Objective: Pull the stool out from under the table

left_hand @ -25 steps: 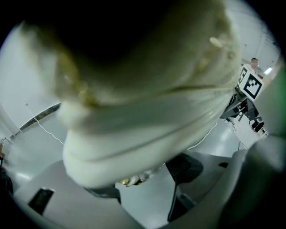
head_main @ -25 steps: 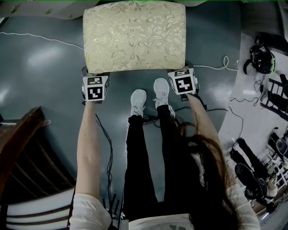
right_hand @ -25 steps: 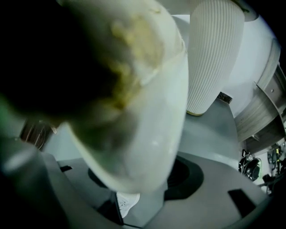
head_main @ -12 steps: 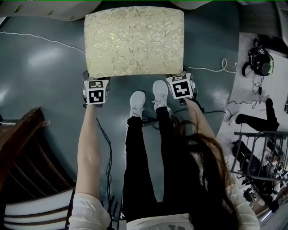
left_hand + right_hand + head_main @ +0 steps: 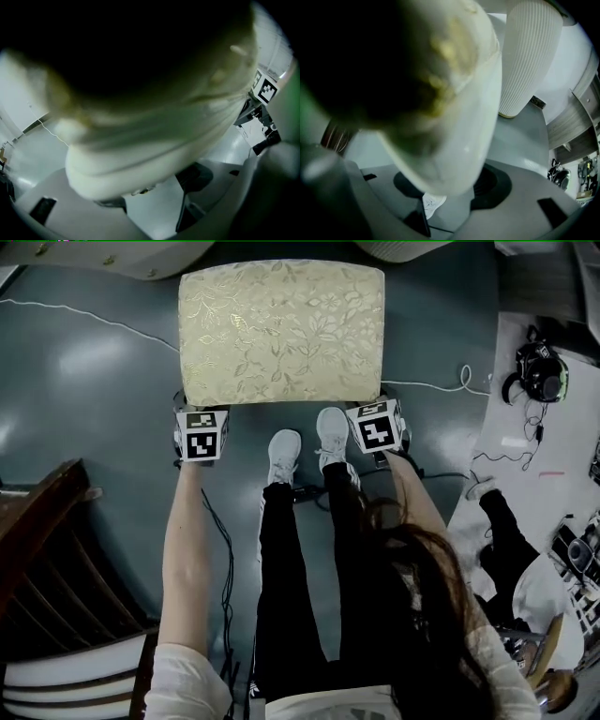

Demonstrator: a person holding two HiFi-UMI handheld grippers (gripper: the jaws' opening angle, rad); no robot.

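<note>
The stool has a pale gold flowered cushion and stands on the grey floor just in front of my feet. My left gripper is at its near left corner and my right gripper at its near right corner. In the left gripper view the blurred cushion corner fills the space between the jaws of the left gripper. The right gripper has just been closing, and the cushion corner sits between its pads and touches both.
The table's pale edge runs along the top, and its ribbed white base stands behind the stool. A dark wooden chair is at the lower left. A white cable crosses the floor. Headphones and another person are at the right.
Both grippers stay at the stool's near corners. Stool and grippers sit slightly lower in the head view. At the right edge a person has moved into view.
</note>
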